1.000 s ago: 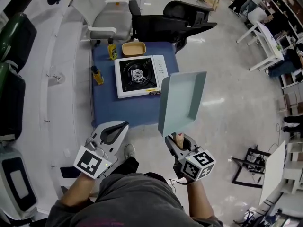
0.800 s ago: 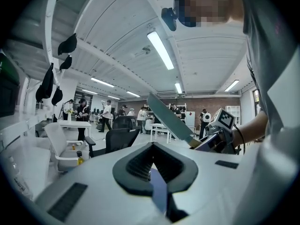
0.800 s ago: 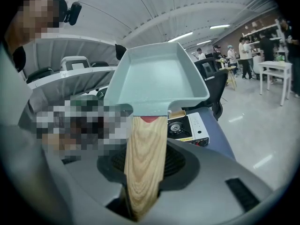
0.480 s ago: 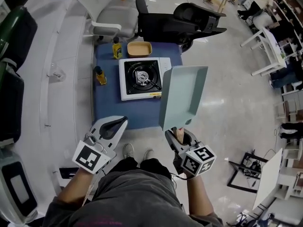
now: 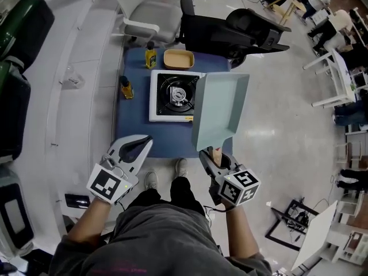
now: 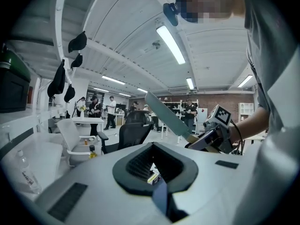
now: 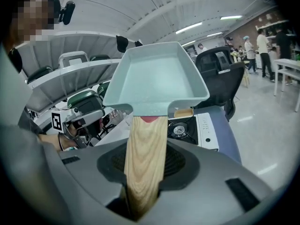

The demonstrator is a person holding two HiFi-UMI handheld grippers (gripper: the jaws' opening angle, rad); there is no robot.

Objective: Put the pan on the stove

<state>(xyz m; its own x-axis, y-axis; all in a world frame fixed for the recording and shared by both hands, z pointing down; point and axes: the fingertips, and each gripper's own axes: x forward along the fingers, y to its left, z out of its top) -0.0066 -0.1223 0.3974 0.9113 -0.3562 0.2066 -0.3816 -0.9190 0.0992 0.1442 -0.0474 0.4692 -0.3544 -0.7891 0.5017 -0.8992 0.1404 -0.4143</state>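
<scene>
A pale teal rectangular pan (image 5: pixel 221 111) with a wooden handle (image 7: pixel 145 158) hangs in the air, tilted up, with my right gripper (image 5: pixel 215 157) shut on the handle. In the head view the pan covers the right edge of the white single-burner stove (image 5: pixel 172 96). The stove sits on a low blue table (image 5: pixel 135 125). The right gripper view shows the pan (image 7: pixel 157 76) above and in front of the stove (image 7: pixel 190 128). My left gripper (image 5: pixel 145 144) hovers over the table's near left corner, jaws together and nothing in them.
On the table behind and left of the stove stand two yellow bottles (image 5: pixel 150 56) (image 5: pixel 126 88) and a tan dish (image 5: pixel 178 58). A white chair (image 5: pixel 152 10) and a black chair (image 5: pixel 230 30) stand beyond the table. The person's feet (image 5: pixel 181 167) are at its near edge.
The person has stepped closer to the table, and their feet now show at its edge. The pan has come over the stove's right side. Both grippers keep their state.
</scene>
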